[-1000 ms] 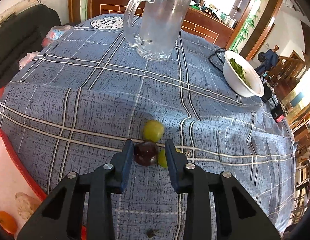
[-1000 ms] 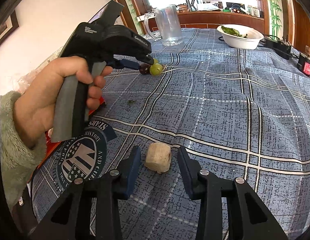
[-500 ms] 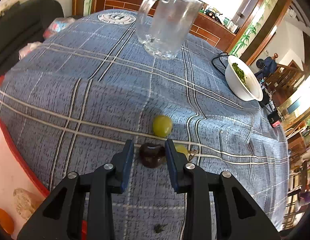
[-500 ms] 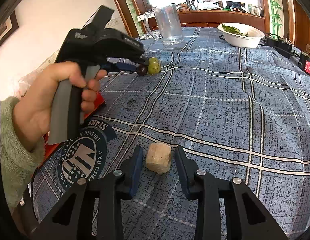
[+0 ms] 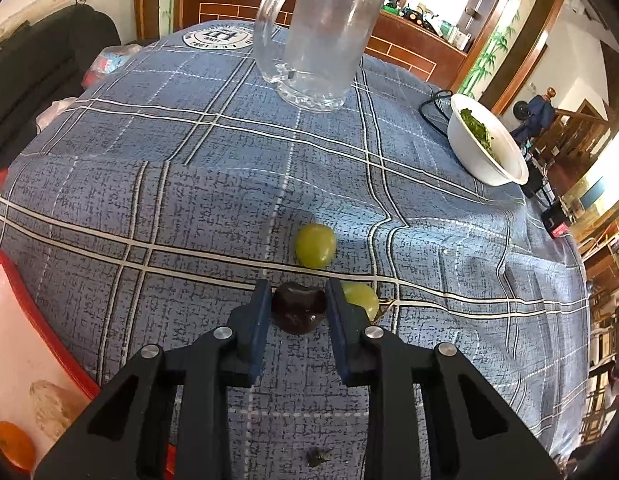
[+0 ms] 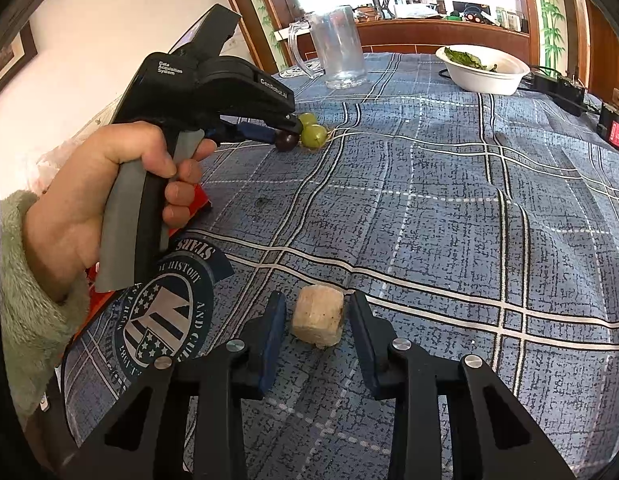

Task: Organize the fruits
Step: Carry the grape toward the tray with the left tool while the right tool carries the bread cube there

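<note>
A: What did the left gripper (image 5: 297,304) hold?

B: A dark grape (image 5: 298,309) — its two blue pads pressed against the fruit's left and right sides, low over the blue plaid cloth (image 5: 213,184) on the bench. In the right wrist view the same gripper (image 6: 287,136) appeared in the person's left hand (image 6: 109,200), the dark grape (image 6: 286,141) at its tip.

A: And the other fruit?

B: One green grape (image 5: 315,245) lay just beyond the gripper tips; a second green grape (image 5: 361,298) sat just right of the right pad, partly hidden by it. At the near left edge, a red-rimmed tray (image 5: 41,320) carried an orange piece (image 5: 13,446) and a pale lump (image 5: 55,404).

A: How did the right gripper (image 6: 316,320) stand?

B: Parted — its fingers flanked a pale beige chunk (image 6: 318,321) resting on the cloth, with a gap showing on either side and neither pad touching it.

A: What stood farther back?

B: A glass mug (image 5: 321,36) at the far centre, and a white bowl (image 5: 483,148) with green leaves at the far right, beside a black cable (image 5: 431,108).
</note>
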